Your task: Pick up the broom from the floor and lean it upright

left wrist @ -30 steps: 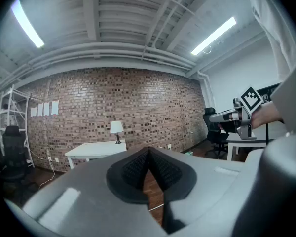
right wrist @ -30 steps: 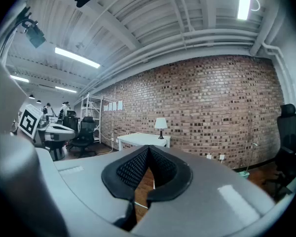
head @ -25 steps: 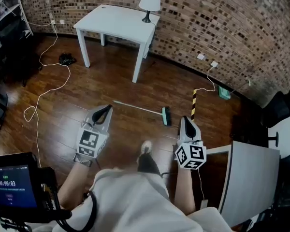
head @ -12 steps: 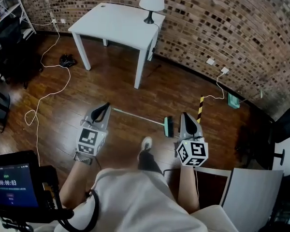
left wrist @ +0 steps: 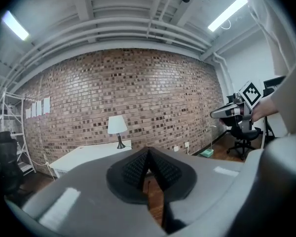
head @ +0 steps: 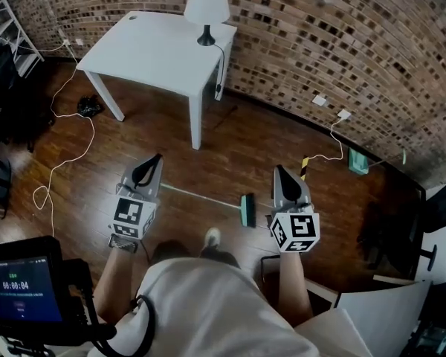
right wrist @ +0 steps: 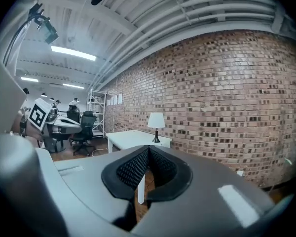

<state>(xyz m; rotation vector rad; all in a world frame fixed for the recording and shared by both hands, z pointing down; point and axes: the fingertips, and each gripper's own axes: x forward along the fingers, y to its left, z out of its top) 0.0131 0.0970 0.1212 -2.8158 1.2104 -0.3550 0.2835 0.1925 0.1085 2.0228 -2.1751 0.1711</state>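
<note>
The broom (head: 208, 198) lies flat on the wooden floor just ahead of the person's foot, with its thin pale handle running left and its green head (head: 247, 210) at the right. My left gripper (head: 153, 161) hovers over the handle's left end, jaws shut and empty. My right gripper (head: 279, 172) hangs just right of the broom head, also shut with nothing in it. In the left gripper view the left gripper (left wrist: 148, 153) points at the brick wall and white table. The right gripper view has the right gripper (right wrist: 148, 148) closed tip to tip, and the broom is hidden in both gripper views.
A white table (head: 156, 50) with a lamp (head: 206, 6) stands against the brick wall (head: 342, 43). Cables (head: 67, 158) trail over the floor at left. A yellow-black striped post (head: 305, 167) is near the right gripper. A dark office chair (head: 438, 214) and a white panel (head: 379, 311) are at right.
The person has walked forward, carrying both grippers toward the wall. The broom now lies closer, between the two grippers, with the left gripper over its handle end. Both jaws stayed shut.
</note>
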